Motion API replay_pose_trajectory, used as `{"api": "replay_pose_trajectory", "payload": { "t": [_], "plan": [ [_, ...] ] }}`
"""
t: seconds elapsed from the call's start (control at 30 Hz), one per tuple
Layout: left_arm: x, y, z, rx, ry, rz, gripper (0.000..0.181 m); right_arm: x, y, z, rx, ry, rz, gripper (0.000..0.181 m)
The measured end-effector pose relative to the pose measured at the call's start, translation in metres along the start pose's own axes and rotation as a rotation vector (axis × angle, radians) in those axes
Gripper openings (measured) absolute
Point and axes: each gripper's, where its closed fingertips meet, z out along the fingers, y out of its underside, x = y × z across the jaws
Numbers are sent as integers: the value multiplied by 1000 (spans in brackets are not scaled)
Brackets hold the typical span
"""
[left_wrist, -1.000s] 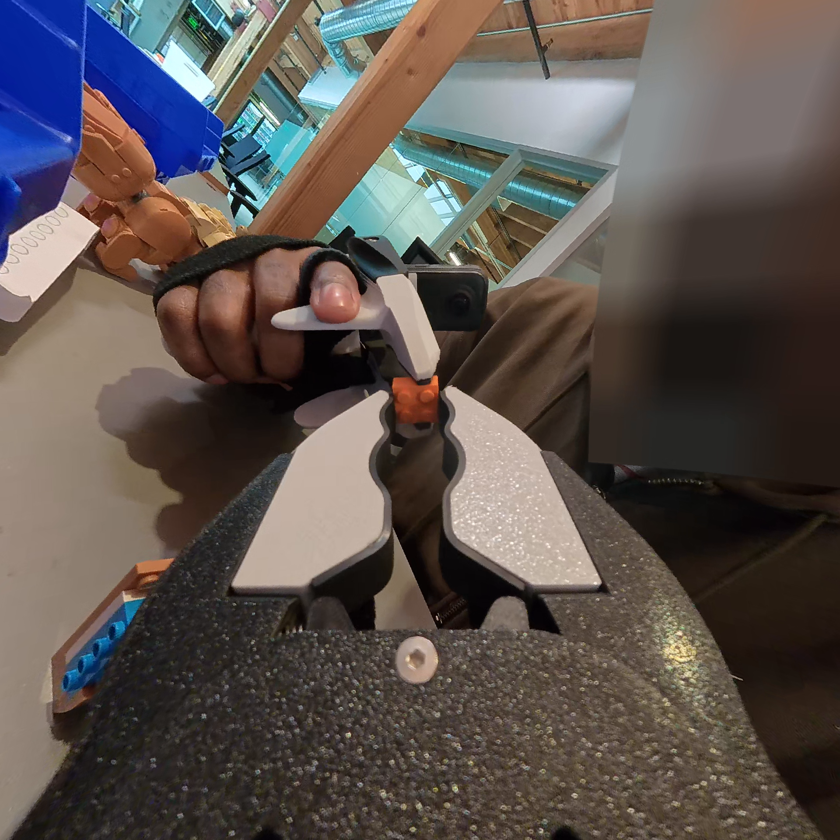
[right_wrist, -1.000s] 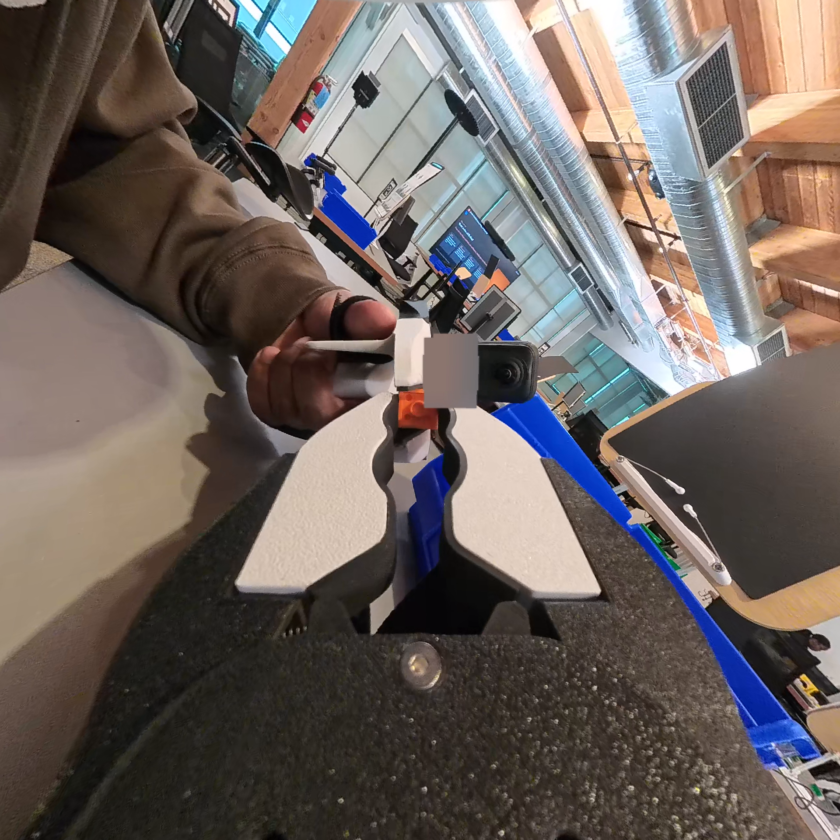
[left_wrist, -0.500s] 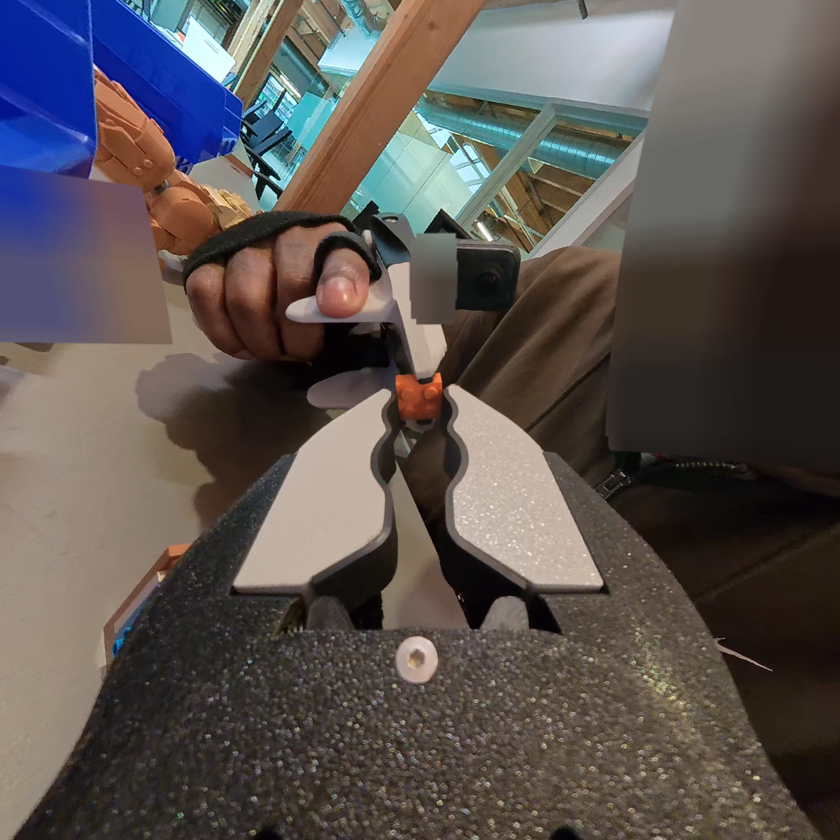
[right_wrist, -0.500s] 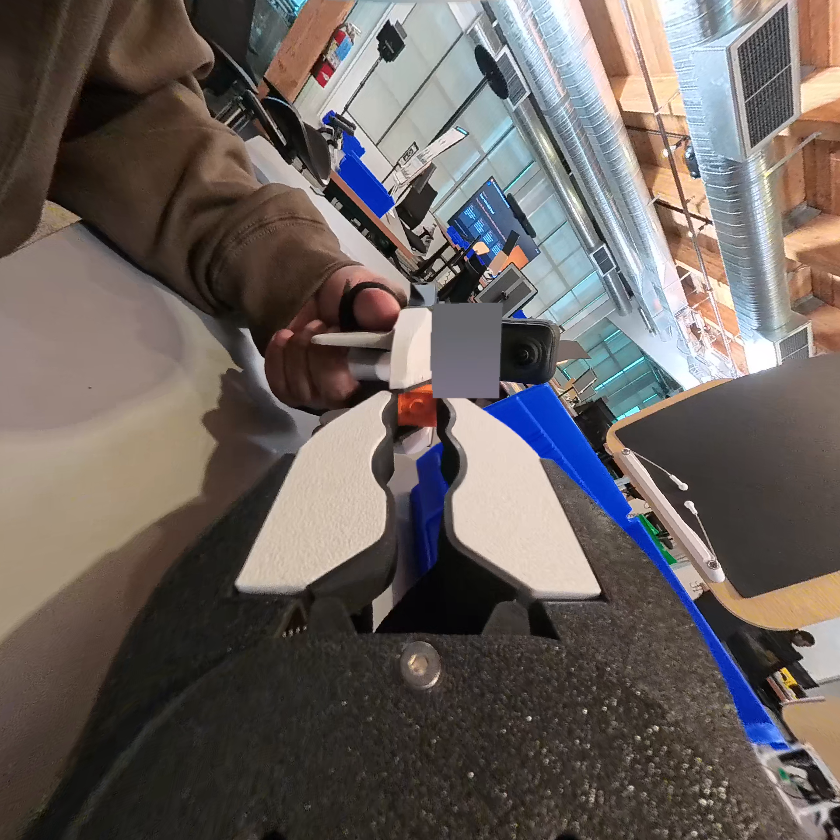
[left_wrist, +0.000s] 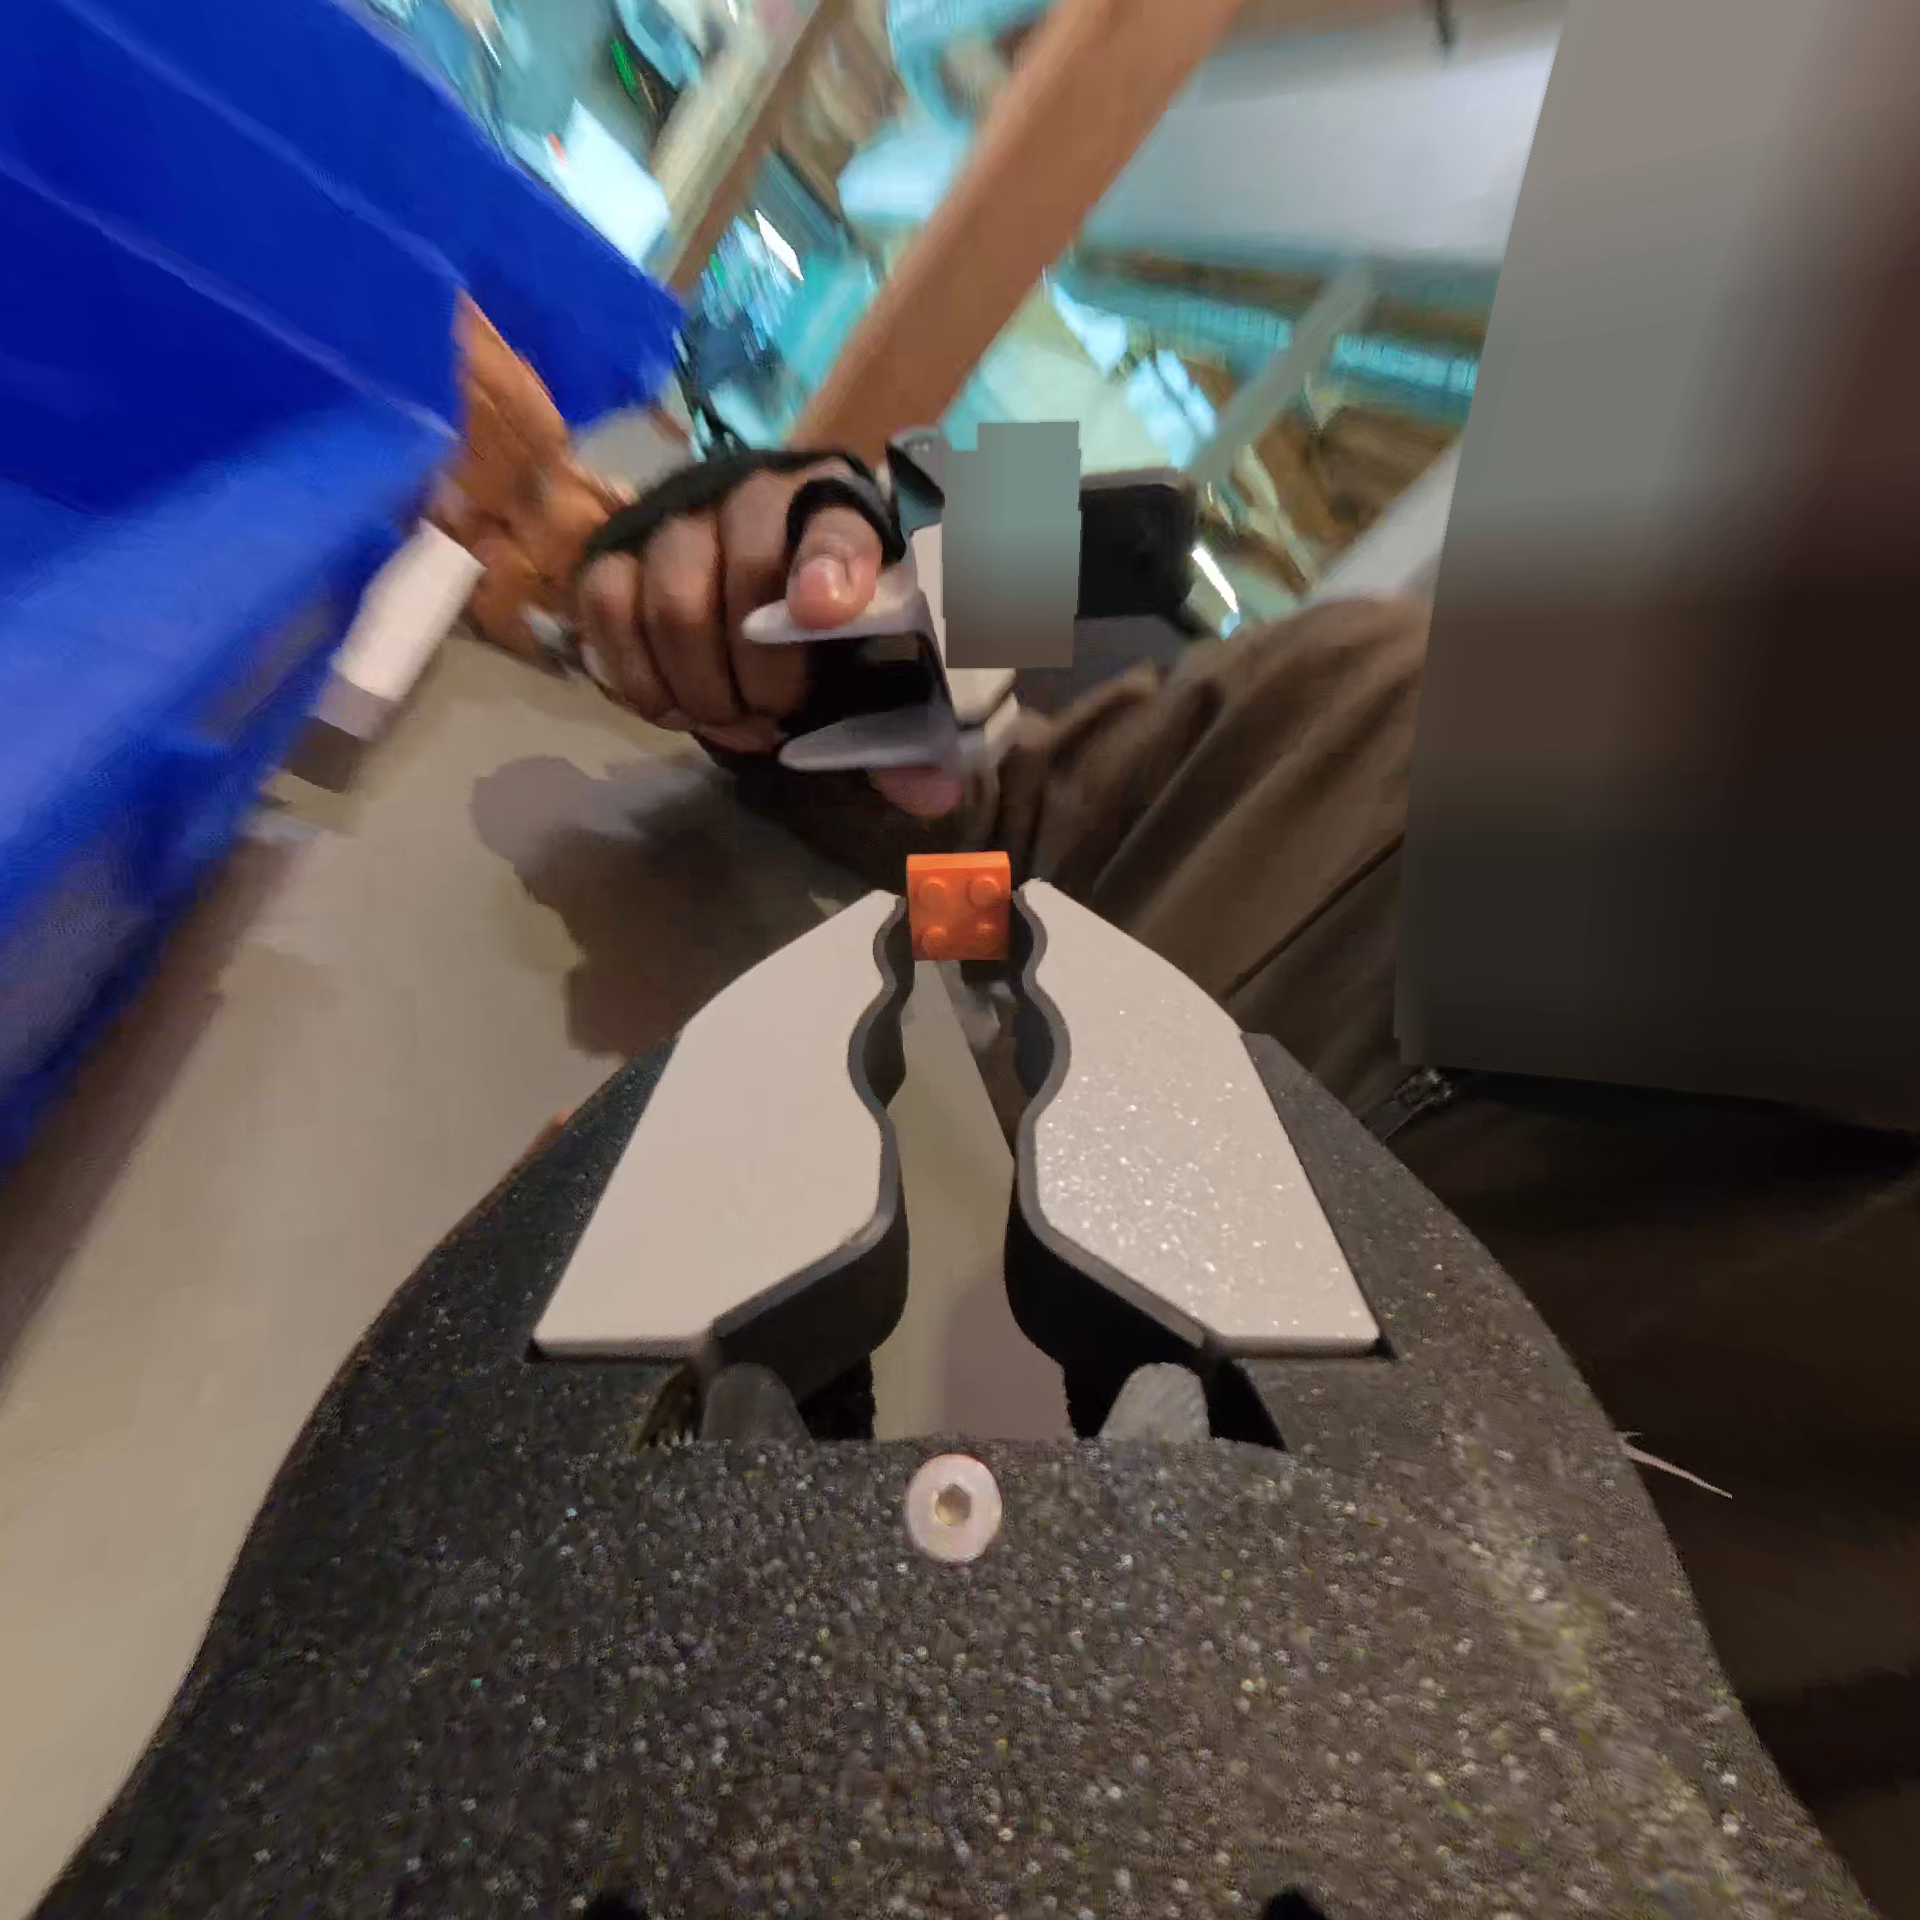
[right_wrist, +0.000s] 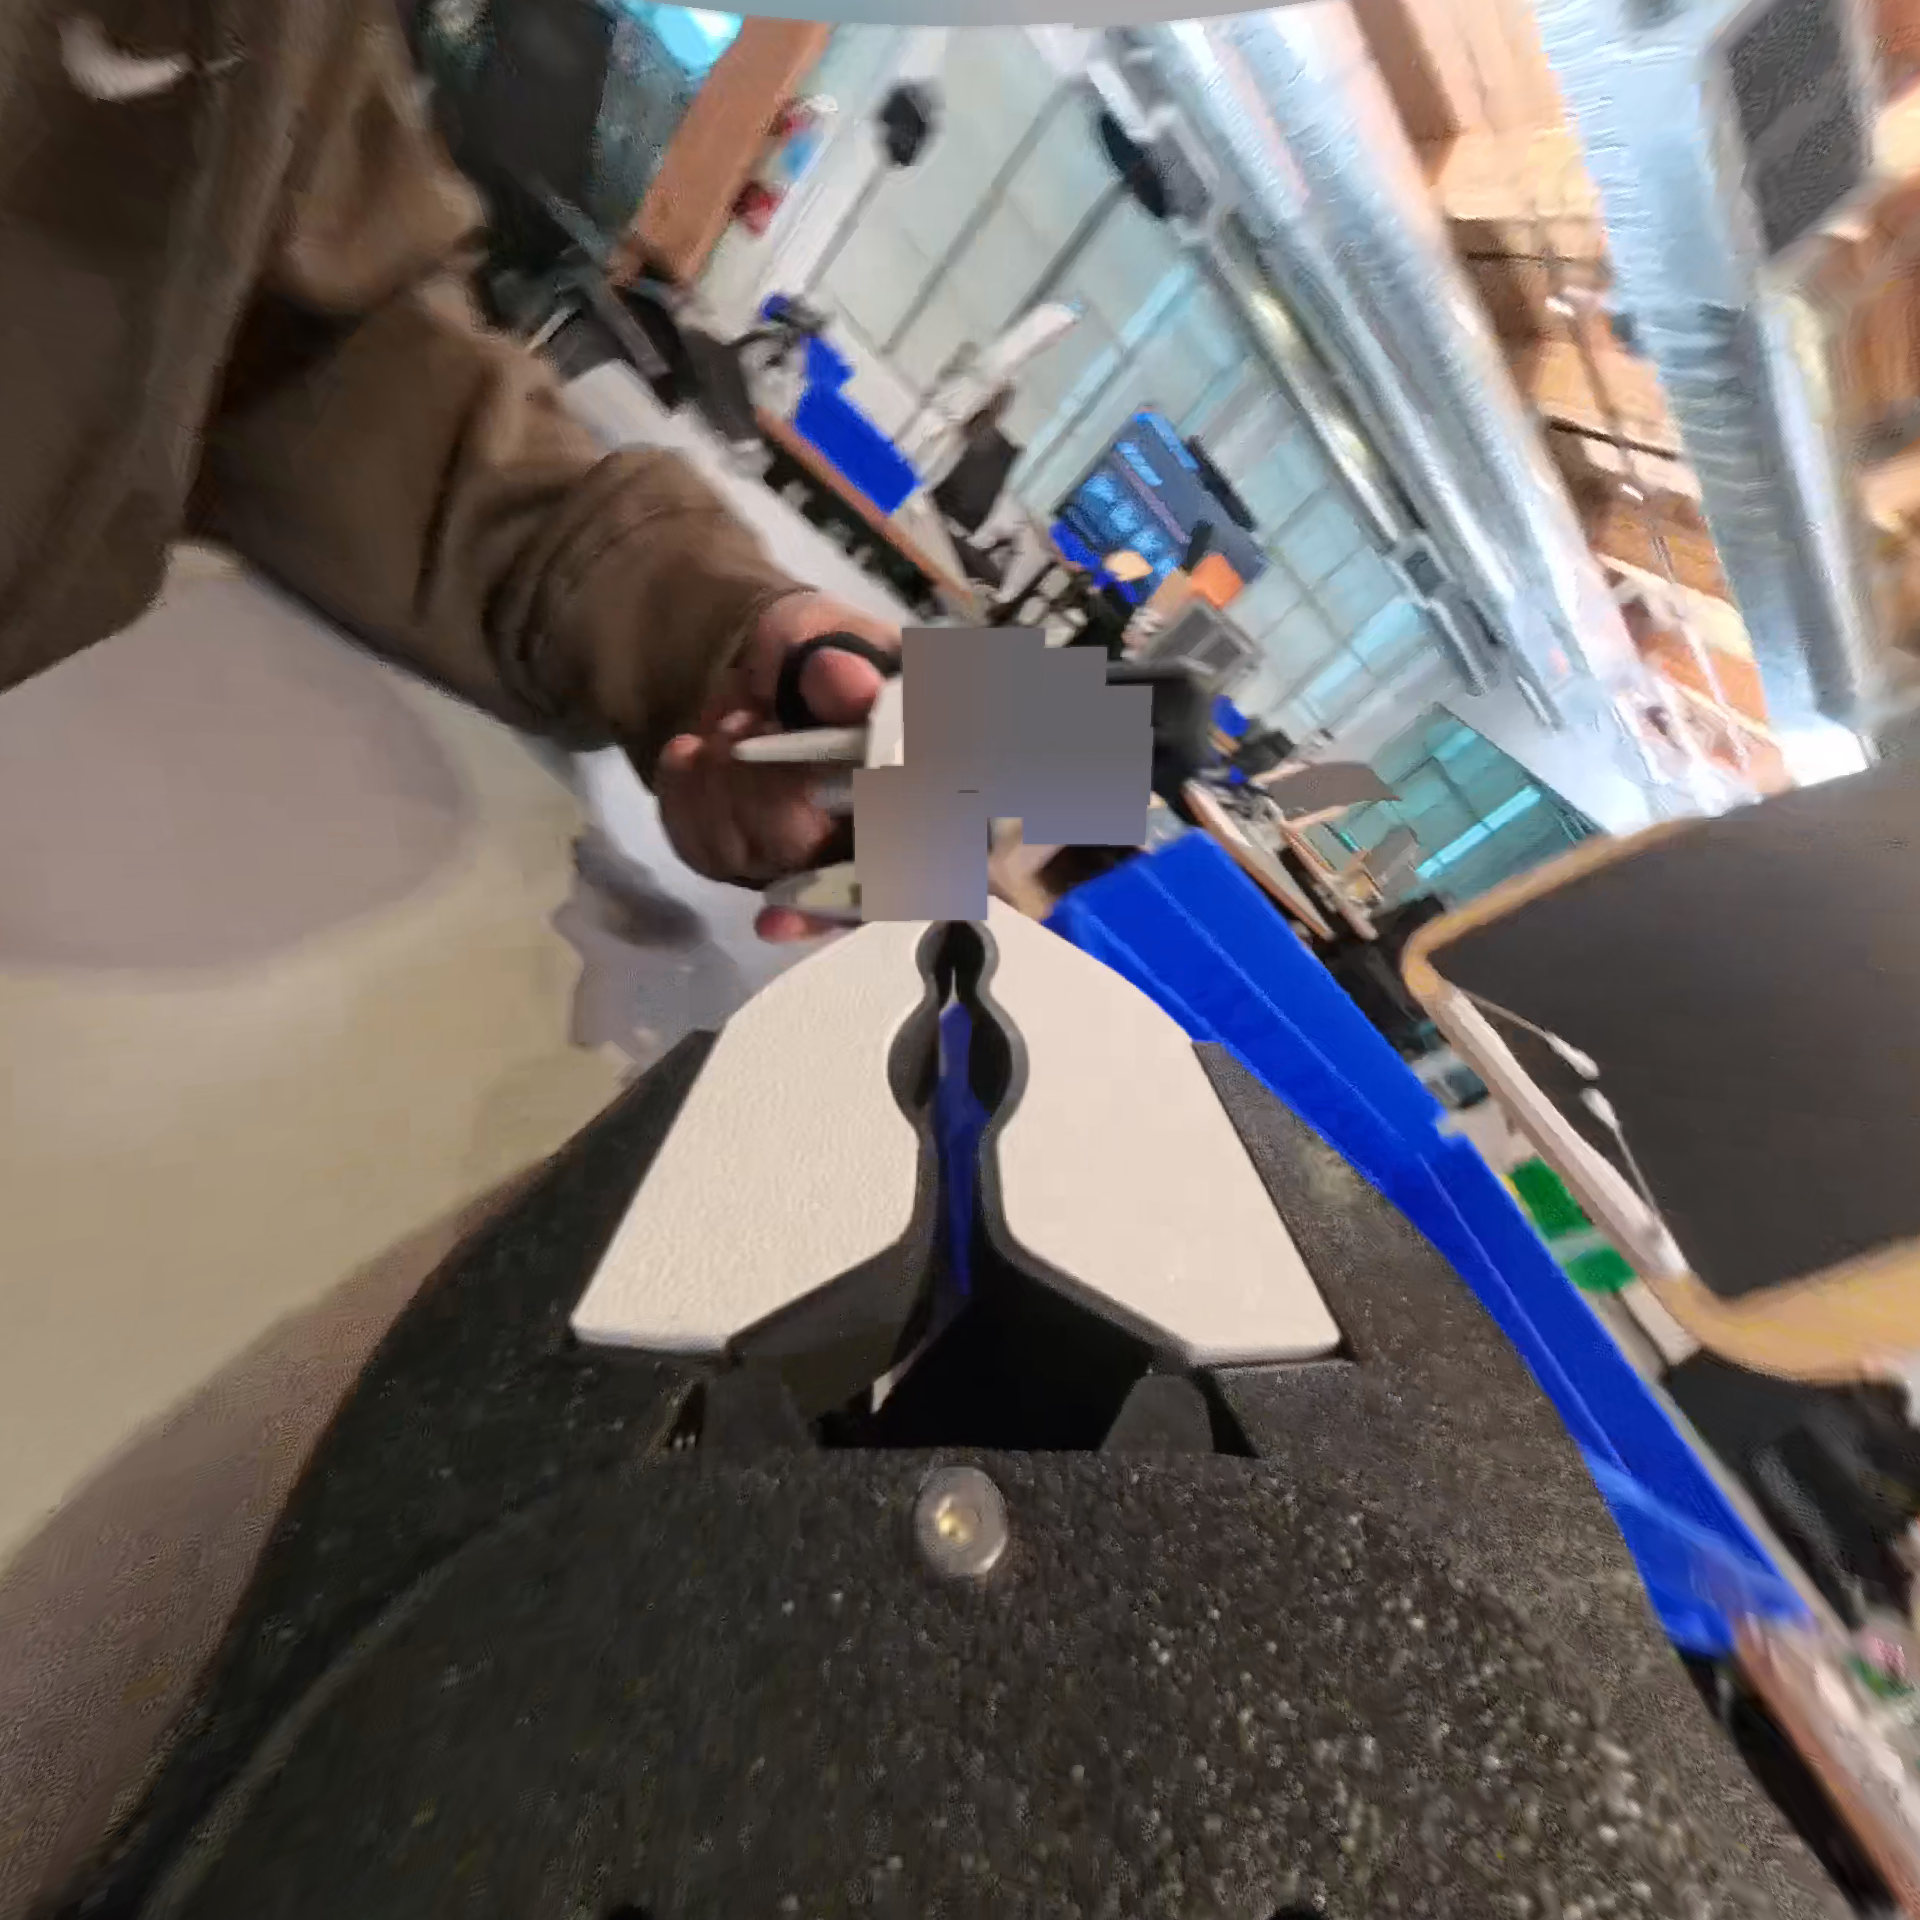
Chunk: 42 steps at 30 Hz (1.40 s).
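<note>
1. Brick (left_wrist: 958, 906), small, orange and square with four studs facing the camera, sits pinched at the tips of your left gripper (left_wrist: 958, 925); the two fingers clamp it from either side.
2. Your right gripper (right_wrist: 962, 951) carries nothing; its grey fingers (right_wrist: 790, 1164) are pressed together at the tips, with only a thin wavy slit between them.
3. From the left wrist view, your other hand (left_wrist: 717, 613) sits at 12 o'clock beyond the brick, well apart from it, wrapped around its tool with a black strap over the thumb.
4. Blue bins (left_wrist: 187, 499) fill the 10 o'clock side of that view, blurred, above the grey table (left_wrist: 312, 1018).
5. From the right wrist view, your brown sleeve (right_wrist: 436, 499) reaches in from 10 o'clock, and another blue bin (right_wrist: 1299, 1049) runs off toward 4 o'clock beside a dark board (right_wrist: 1704, 1039).
</note>
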Motion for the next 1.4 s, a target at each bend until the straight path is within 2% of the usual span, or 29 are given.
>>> {"api": "replay_pose_trajectory", "payload": {
  "t": [0.07, 0.2, 0.33, 0.47, 0.77, 0.93, 1.1, 1.4],
  "plan": [
    [-7, -11, -17, 56, -63, 23, 17, 22, 6, -15, -1, 78, 41, 0],
    [-4, -2, 0, -2, -43, 37, 17, 14, 9, -6, -13, 79, 10, 0],
    [-7, 1, 15, -3, -50, 23, 17, 2, 12, 12, -64, 110, -68, 28],
    [-7, 3, 26, -9, -58, 39, 17, -7, 18, 22, -121, 109, -136, 34],
    [-13, 8, 41, -2, -88, 43, 17, -3, 29, 31, -181, 174, -89, 31],
    [-14, 3, 41, 39, -86, 26, 17, -4, 30, 32, -183, 170, -78, 22],
    [-16, 2, 40, 55, -86, 10, 17, -3, 32, 33, -198, 175, -68, 22],
    [-15, 4, 37, 27, -69, -29, 22, -8, 34, 33, -197, 130, -23, 18]
  ]
}}
